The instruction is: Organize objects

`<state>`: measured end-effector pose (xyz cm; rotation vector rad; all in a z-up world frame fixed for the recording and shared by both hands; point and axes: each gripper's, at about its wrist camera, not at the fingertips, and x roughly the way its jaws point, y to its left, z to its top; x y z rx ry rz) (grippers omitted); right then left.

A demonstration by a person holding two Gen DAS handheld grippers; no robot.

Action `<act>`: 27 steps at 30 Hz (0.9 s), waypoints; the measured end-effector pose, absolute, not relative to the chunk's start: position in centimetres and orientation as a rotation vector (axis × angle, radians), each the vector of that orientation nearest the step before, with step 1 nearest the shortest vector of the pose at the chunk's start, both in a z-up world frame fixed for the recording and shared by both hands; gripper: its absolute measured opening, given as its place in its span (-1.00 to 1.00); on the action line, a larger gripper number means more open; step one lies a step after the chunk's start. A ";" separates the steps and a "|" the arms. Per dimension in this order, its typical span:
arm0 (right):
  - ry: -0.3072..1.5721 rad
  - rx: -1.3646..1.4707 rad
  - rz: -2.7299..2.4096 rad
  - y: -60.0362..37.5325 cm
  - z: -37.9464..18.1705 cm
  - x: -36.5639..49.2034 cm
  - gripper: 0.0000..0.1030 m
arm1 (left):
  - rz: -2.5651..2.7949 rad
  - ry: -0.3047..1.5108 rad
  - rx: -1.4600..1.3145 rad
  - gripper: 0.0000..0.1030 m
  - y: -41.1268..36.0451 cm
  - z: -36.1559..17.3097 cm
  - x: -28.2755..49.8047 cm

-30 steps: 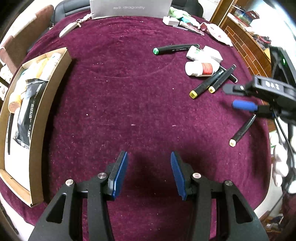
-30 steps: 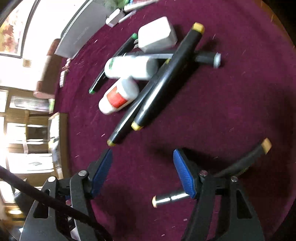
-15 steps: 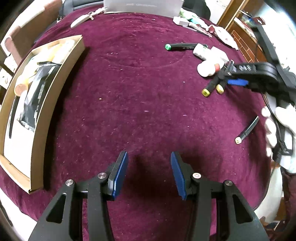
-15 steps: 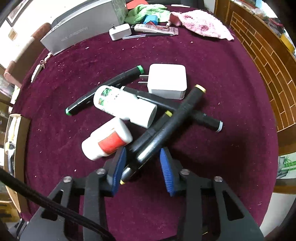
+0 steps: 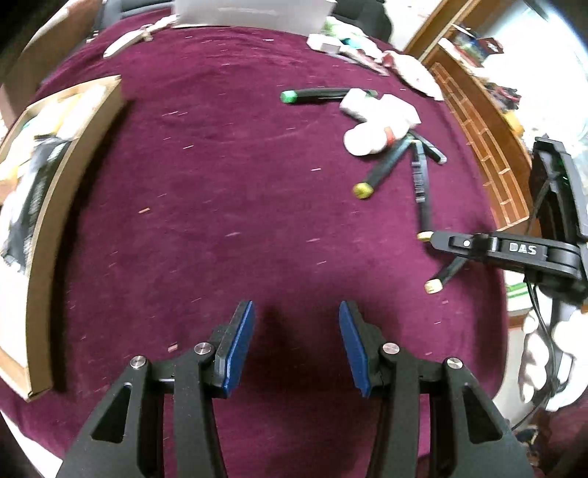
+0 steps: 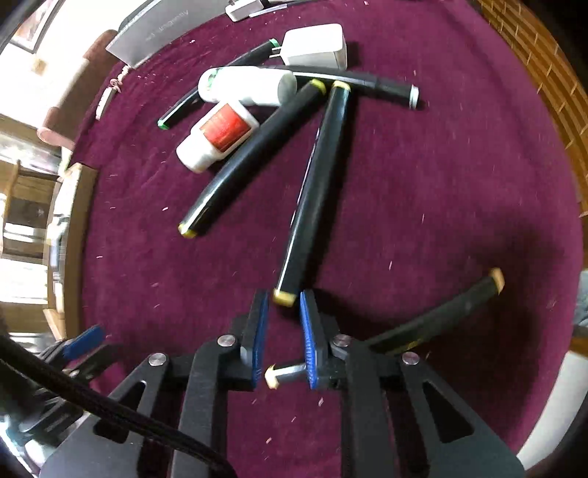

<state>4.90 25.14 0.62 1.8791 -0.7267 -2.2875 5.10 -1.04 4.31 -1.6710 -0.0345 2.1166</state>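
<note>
A pile of black markers, two white bottles [image 6: 220,136] and a white charger [image 6: 316,44] lies on the maroon cloth. My right gripper [image 6: 283,305] is narrowly closed around the yellow-capped near end of one black marker [image 6: 312,191], which has been pulled out of the pile. Another marker [image 6: 433,320] lies under my right finger. In the left wrist view the right gripper [image 5: 437,241] sits at the right, at the marker's end [image 5: 422,184]. My left gripper [image 5: 296,331] is open and empty above bare cloth.
A wooden tray [image 5: 70,176] with packets and bottles lies at the left. A green-capped marker [image 5: 319,95] lies beyond the pile. A grey box [image 5: 250,11] and small items sit at the far edge. A brick-patterned table rim [image 5: 488,154] runs along the right.
My right gripper closed on the end of one marker and dragged it back toward me, out from beside the other marker. The left gripper's view shifted slightly.
</note>
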 end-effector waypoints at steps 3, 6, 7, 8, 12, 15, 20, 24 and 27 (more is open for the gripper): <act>-0.797 1.738 -2.389 26.8 3.9 6.9 -0.71 | 2.055 -0.026 -1.626 -0.19 1.5 4.8 4.5; -0.616 1.519 -2.730 27.4 9.8 10.4 -0.45 | 2.024 0.036 -1.551 -0.19 5.2 5.5 3.6; -0.553 1.440 -2.846 27.5 11.5 11.8 0.34 | 2.021 0.069 -1.521 -0.19 6.7 5.7 3.1; -0.565 1.374 -2.925 27.8 12.4 13.0 0.98 | 2.019 0.090 -1.500 -0.19 7.9 5.7 2.7; -0.904 1.547 -2.684 30.7 9.4 13.2 0.87 | 2.003 0.230 -1.459 -0.20 13.4 4.7 0.9; -1.081 1.650 -2.580 31.9 6.3 14.4 0.63 | 1.993 0.373 -1.423 -0.20 16.9 3.7 0.6; -1.120 1.704 -2.575 32.3 4.4 16.9 0.63 | 1.987 0.504 -1.390 -0.20 20.5 1.8 0.1; -1.179 1.698 -2.585 33.7 4.2 18.1 0.63 | 2.020 0.578 -1.325 -0.17 22.2 1.4 0.2; -1.197 1.707 -2.585 34.2 4.1 18.7 0.63 | 2.011 0.544 -1.318 -0.04 22.4 1.1 -0.1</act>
